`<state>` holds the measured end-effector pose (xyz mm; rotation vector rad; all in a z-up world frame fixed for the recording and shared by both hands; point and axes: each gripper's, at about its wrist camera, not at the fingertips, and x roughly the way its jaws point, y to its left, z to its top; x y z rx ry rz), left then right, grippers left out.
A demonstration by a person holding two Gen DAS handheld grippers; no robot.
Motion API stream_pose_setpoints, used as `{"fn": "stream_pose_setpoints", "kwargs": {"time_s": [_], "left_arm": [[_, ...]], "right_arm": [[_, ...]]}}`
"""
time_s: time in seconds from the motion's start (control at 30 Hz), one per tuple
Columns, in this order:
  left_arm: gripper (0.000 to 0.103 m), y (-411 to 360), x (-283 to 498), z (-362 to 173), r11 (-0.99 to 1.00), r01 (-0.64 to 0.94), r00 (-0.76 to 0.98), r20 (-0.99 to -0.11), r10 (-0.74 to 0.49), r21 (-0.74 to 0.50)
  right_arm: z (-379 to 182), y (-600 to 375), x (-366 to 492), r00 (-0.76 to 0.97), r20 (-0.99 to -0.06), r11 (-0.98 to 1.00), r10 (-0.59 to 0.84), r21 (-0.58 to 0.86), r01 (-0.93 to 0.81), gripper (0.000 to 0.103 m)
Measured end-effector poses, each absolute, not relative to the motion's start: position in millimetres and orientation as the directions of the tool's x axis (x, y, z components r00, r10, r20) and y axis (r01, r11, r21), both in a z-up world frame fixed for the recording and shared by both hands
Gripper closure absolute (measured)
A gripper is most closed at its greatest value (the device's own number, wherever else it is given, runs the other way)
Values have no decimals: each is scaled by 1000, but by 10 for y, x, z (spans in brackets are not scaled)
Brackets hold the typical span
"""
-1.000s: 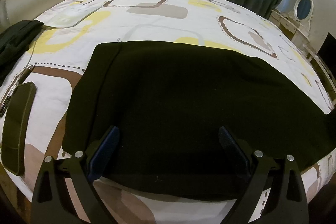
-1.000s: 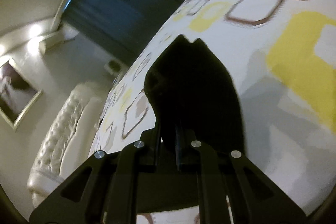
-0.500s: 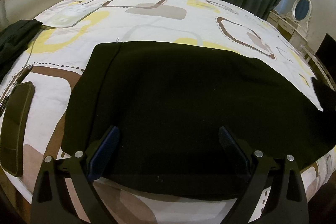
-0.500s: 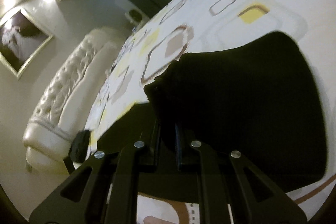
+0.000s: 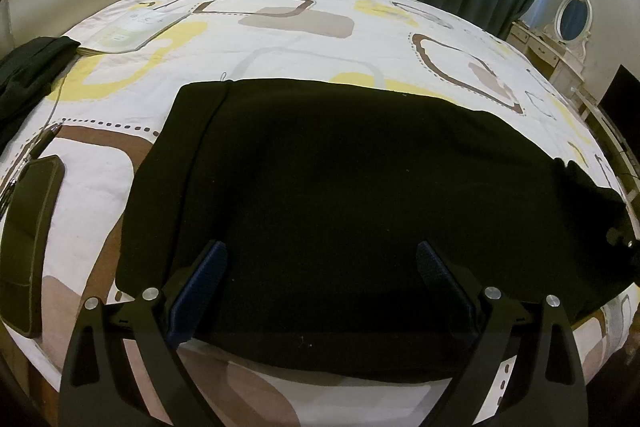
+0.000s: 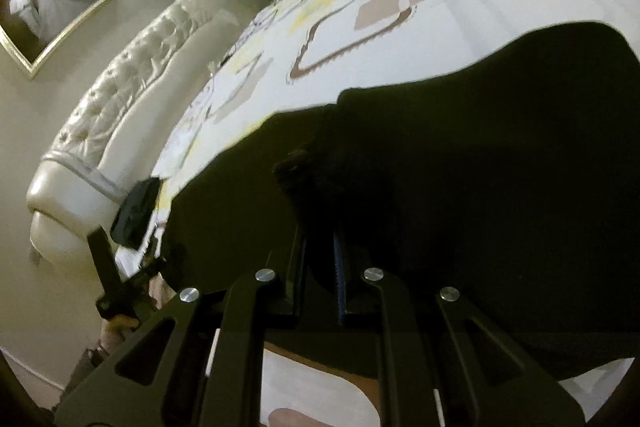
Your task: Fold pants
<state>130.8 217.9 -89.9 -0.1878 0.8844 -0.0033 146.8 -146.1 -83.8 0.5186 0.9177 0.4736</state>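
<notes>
- Two grippers on my feed — left gripper jaws spread wide over the black pants on the bed.
- Right gripper pinching a bunched pants fold.

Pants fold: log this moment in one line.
left tongs: open above pants | right tongs: shut on pants end | bed: fold unfinished

Pants cut off at right edge, tongs' tips buried in black cloth, framed picture blurred
</notes>
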Motion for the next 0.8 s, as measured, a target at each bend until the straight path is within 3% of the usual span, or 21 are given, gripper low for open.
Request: {"fn": "stream_pose_setpoints", "kwargs": {"time_s": [0.27,0.53,0.8], "left_arm": [[8,2179,1309,-902,983,-74,635,-769,-81,-165],[8,2167,1322,-898,983,-72,632,-770,-84,-167],[8,2162,1350,-889,983,-68,629,-772,-92,-172]], "right_arm": [[-944,-1347,1422,480,-650,790,589,587,-176,85],[-888,-1210,1350,445,-643,771,623,599,-215,56],[-868,-1054,1221,391,-653,759,648,595,-265,51]]}}
